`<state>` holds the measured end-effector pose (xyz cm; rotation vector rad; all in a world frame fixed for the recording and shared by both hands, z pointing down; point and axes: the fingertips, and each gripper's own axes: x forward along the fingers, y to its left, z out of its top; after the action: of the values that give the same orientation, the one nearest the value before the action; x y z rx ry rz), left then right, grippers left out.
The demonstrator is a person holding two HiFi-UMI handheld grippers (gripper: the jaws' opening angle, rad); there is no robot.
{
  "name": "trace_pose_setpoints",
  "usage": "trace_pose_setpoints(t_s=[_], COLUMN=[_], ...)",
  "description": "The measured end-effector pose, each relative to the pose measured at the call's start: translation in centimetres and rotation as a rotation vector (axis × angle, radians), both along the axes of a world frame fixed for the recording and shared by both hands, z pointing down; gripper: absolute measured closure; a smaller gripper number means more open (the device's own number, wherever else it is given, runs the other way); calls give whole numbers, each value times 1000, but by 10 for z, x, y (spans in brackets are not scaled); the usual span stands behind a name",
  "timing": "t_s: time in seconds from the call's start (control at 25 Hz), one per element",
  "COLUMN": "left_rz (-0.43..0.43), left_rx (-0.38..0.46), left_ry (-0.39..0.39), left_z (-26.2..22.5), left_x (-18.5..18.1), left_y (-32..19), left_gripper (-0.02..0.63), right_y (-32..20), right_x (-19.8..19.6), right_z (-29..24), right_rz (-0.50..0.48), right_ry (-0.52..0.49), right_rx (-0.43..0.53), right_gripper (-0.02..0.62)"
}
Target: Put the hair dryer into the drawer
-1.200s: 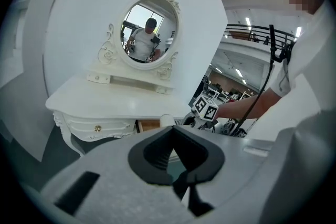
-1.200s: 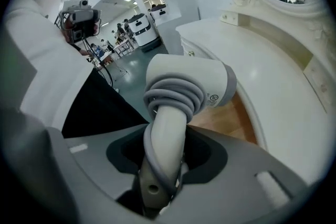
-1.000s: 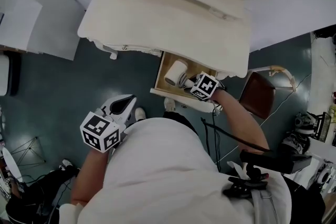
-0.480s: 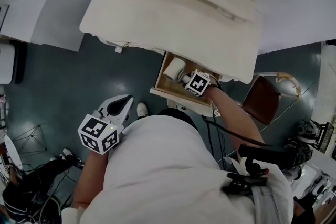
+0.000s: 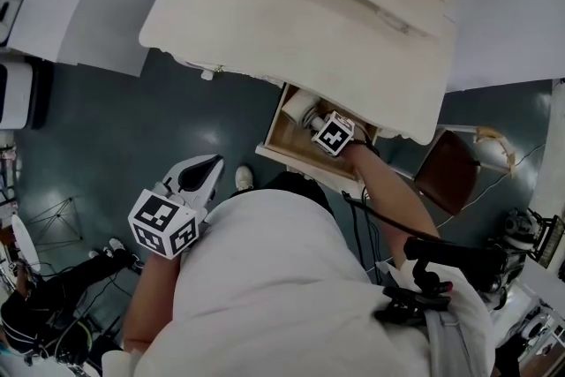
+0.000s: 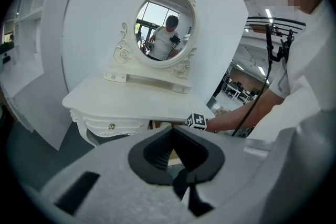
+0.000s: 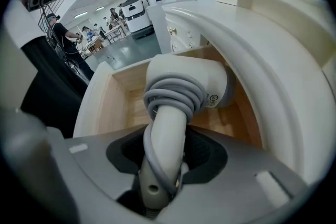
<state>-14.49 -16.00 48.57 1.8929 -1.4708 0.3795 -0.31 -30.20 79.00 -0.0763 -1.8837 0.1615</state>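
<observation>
**Hair dryer held inside the open drawer**

Head view: a cream-white carved dressing table point(image 5: 291, 13) stands on a dark teal floor point(image 5: 132, 128), with pale flat panels leaning behind it. A brown chair seat point(image 5: 448, 181) is just to the table's right. Under the table's right front edge a light wooden drawer point(image 5: 291, 147) is pulled out. The white hair dryer point(image 5: 302, 108) lies in its back part, partly under the tabletop. The right gripper point(image 5: 328, 131) reaches down into the drawer beside the dryer. The left gripper point(image 5: 203, 172) is well apart, over the floor beside the person's white shirt.

Left gripper view: the table's smooth top point(image 6: 131, 102) carries an oval mirror in a scrolled white frame point(image 6: 165, 26) against a white wall. The left gripper point(image 6: 176, 152) has its jaw tips drawn together and nothing in the hollow between them.

Right gripper view: the drawer point(image 7: 100, 107) has bare pale wood walls and floor, and only the dryer is seen in it. The right gripper point(image 7: 163, 165) is clamped on the dryer's handle, around which a grey cord point(image 7: 173, 94) is coiled. The hair dryer point(image 7: 189, 78) has its rounded body inside the drawer box, under the table's curved edge. Whether it touches the drawer floor cannot be told. Beyond lies a bright hall with a grey floor and people at work.
</observation>
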Motion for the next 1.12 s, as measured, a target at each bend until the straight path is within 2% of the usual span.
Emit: trace_pose_setpoints(t_s=[0.28, 0.92, 1.12], left_rz=[-23, -20, -42], left_rx=[-16, -41, -44], left_ry=[-35, -38, -44], left_z=[-3, -4, -6], left_x=[-6, -9, -10], left_y=[7, 1, 9], left_gripper=[603, 603, 603], right_y=[-10, -21, -21], right_x=[-1, 2, 0], right_z=[13, 29, 30], right_rz=[35, 49, 45], right_ry=[-8, -25, -32], right_rx=[42, 102, 123], right_gripper=[428, 426, 425])
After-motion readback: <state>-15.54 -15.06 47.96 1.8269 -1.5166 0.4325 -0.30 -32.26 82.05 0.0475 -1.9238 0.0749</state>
